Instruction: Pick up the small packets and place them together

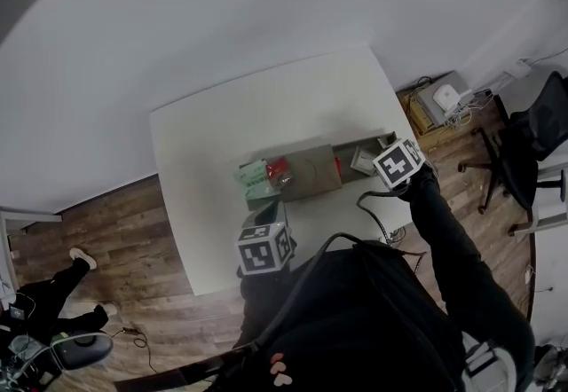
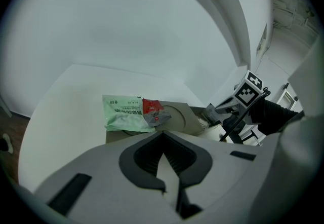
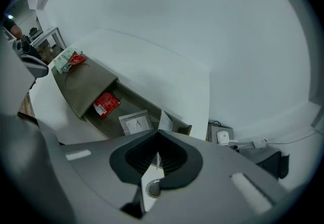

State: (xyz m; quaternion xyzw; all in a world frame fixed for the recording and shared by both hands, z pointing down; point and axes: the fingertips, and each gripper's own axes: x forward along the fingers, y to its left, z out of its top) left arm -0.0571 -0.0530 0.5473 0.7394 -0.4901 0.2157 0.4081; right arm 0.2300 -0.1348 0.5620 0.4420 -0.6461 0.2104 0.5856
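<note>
Your smooth white table (image 1: 204, 160) carries a long, flat cardboard box (image 1: 311, 170) in matt brown. Wooden floor (image 1: 115, 222) lies beyond it and a black office chair (image 1: 524, 146) stands well to the box's right. Your left gripper (image 2: 162, 137) hovers by the box's near left corner, jaws together with nothing between them. Your right gripper (image 3: 159, 137) hangs over the box's open right end, clamped on a thin white packet (image 3: 165, 120) whose saw-toothed edge shows past the jaws. On the box's covered left end lie a crinkled green packet (image 2: 124, 114) and a glossy red packet (image 2: 153, 111) overlapping it. In the box's open trough lie a second red packet (image 3: 106, 103) and a flat pale packet (image 3: 134, 123), just apart.
</note>
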